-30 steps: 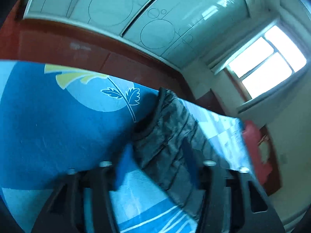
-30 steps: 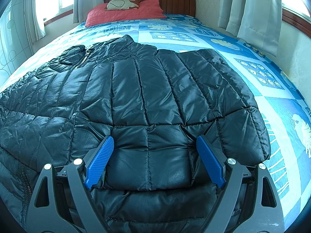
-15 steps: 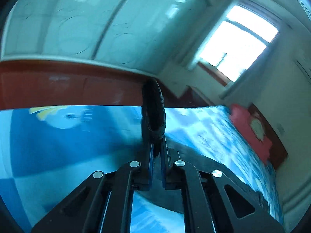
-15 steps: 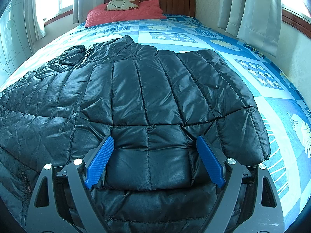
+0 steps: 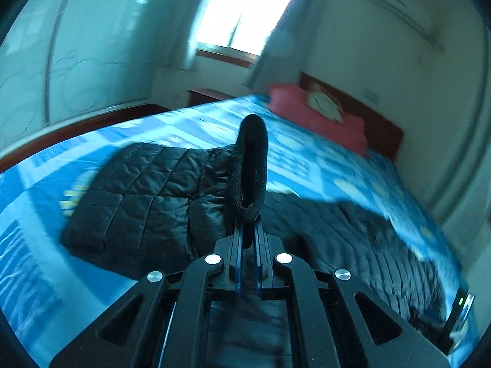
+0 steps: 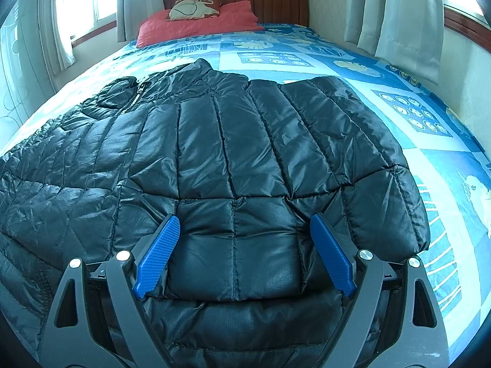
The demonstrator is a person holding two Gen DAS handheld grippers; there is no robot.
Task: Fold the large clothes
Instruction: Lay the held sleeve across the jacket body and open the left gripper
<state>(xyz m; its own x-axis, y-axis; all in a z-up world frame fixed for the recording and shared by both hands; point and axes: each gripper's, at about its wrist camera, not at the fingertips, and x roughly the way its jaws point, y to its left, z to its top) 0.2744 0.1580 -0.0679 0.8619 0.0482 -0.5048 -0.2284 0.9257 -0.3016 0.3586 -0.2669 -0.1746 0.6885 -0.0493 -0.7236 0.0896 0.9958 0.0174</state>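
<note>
Lifted since earlier: black quilted puffer jacket's sleeve cuff [image 5: 250, 168], pinched by left gripper [image 5: 248, 236] | jacket body [image 6: 230, 153] lies rightward | right gripper [image 6: 242, 254] agape, holding nothing

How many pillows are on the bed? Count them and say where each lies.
2. A red pillow lies at the headboard; a smaller cream cushion rests on top of it. Others may be hidden.

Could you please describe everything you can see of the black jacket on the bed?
The jacket is black, shiny and quilted, apparently a puffer, with a zipper near the collar. It lies spread across the blue patterned bedspread, one sleeve folded over its front. The left gripper is shut on a cuff, lifting it upright. The open right gripper rests over the folded sleeve.
</note>
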